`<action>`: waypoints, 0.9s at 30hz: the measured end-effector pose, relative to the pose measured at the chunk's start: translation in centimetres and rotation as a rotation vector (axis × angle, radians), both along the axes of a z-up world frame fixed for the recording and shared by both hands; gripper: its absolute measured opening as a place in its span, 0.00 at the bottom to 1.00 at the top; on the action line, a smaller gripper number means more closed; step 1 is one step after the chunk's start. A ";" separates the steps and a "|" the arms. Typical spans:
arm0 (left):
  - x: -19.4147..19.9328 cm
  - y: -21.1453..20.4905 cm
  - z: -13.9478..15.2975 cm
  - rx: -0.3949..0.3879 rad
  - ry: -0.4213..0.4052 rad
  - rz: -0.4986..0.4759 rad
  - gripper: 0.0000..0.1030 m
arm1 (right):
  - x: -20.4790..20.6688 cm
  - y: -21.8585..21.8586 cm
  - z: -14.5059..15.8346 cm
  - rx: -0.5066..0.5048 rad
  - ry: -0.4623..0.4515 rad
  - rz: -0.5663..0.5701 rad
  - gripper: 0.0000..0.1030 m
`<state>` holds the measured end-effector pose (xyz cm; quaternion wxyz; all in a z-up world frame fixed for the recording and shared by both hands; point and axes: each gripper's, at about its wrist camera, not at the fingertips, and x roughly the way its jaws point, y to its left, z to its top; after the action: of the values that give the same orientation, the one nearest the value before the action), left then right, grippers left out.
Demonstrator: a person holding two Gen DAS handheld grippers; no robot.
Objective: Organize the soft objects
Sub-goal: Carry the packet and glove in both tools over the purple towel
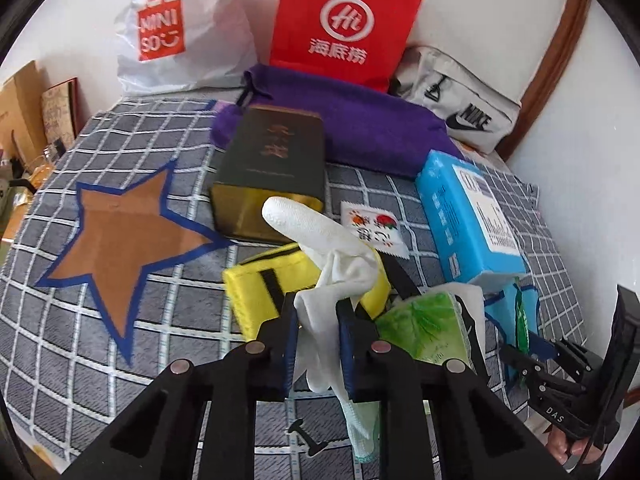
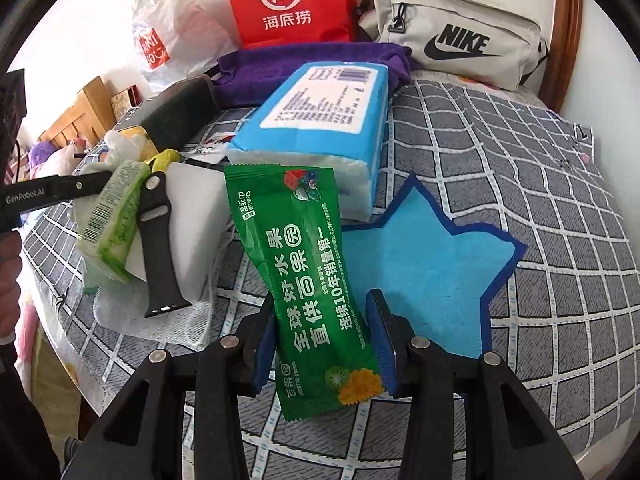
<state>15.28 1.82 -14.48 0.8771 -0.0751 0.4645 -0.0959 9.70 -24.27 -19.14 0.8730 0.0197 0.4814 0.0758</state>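
The left gripper (image 1: 317,334) pinches a white glove (image 1: 320,240) near its cuff, lifted off the pile, likely bound for the brown star (image 1: 120,240); the right gripper (image 2: 322,344) clamps a green wet-wipe packet (image 2: 308,272) by its edges, just beside the blue star (image 2: 420,264), probably its sorting spot.

Bright daylight, sharp, fisheye-warped edges.

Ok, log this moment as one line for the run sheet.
left tool: shut on white glove | right tool: holding green wet-wipe packet beside blue star patch | checked bedspread
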 end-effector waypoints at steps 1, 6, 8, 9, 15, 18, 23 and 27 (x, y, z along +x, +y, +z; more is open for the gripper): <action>0.0 0.3 0.3 -0.001 -0.004 0.007 0.17 | 0.0 0.1 0.2 -0.001 -0.002 0.001 0.41; -0.8 2.2 2.4 0.006 -0.040 0.048 0.17 | -0.1 0.4 1.5 -0.013 -0.010 -0.005 0.41; -1.0 2.9 3.3 -0.002 -0.051 0.062 0.17 | -0.3 0.4 2.1 -0.015 -0.015 -0.013 0.41; -1.2 3.2 3.7 -0.007 -0.055 0.069 0.17 | -0.3 0.4 2.4 -0.013 -0.016 -0.015 0.41; -1.0 3.7 5.8 -0.017 -0.070 0.096 0.17 | -0.4 0.6 5.2 -0.002 -0.049 -0.013 0.41; -0.5 3.6 6.9 -0.011 -0.085 0.098 0.17 | -0.1 0.7 6.7 0.000 -0.072 -0.018 0.41; 0.9 3.6 8.0 0.000 -0.076 0.126 0.17 | 1.4 0.5 8.2 0.016 -0.071 -0.047 0.41; 2.1 3.4 8.9 -0.012 -0.081 0.120 0.17 | 3.1 0.4 9.1 0.017 -0.083 -0.062 0.41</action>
<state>17.33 5.19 -5.60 0.8988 -0.1041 0.4229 -0.0491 12.85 -23.90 -10.00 0.8939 0.0388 0.4434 0.0537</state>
